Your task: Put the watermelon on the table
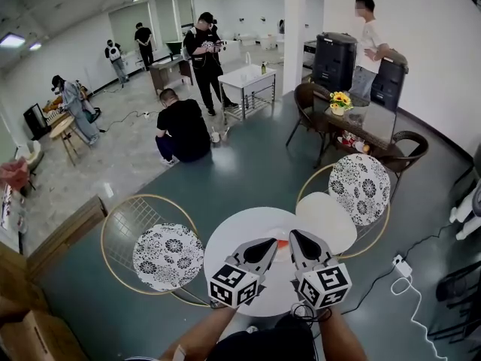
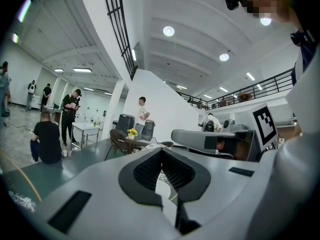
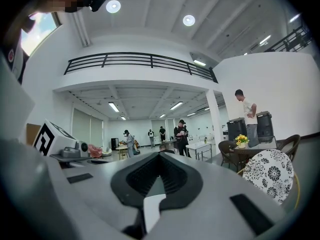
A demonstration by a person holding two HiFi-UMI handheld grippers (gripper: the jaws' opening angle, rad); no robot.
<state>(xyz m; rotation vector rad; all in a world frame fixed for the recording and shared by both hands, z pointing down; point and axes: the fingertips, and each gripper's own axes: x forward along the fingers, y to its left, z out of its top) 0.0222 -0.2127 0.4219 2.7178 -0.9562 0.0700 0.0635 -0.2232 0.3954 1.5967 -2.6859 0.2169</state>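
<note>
In the head view my two grippers hang side by side over a round white table (image 1: pixel 233 239). The left gripper (image 1: pixel 269 244) and the right gripper (image 1: pixel 294 237) point away from me, tips close together. A small red-orange thing (image 1: pixel 282 243), perhaps the watermelon, shows in the gap between them at table level; I cannot tell whether it touches either one. The left gripper (image 2: pixel 161 150) has its jaws together with nothing between them in its own view. So does the right gripper (image 3: pixel 160 154) in the right gripper view. Both point about level, across the room.
Two wire chairs with black-and-white floral cushions flank the table, one at the left (image 1: pixel 167 256) and one at the right (image 1: pixel 359 188). A white oval top (image 1: pixel 327 218) adjoins the table. A power strip and cable (image 1: pixel 400 265) lie on the floor. Several people stand or crouch farther off.
</note>
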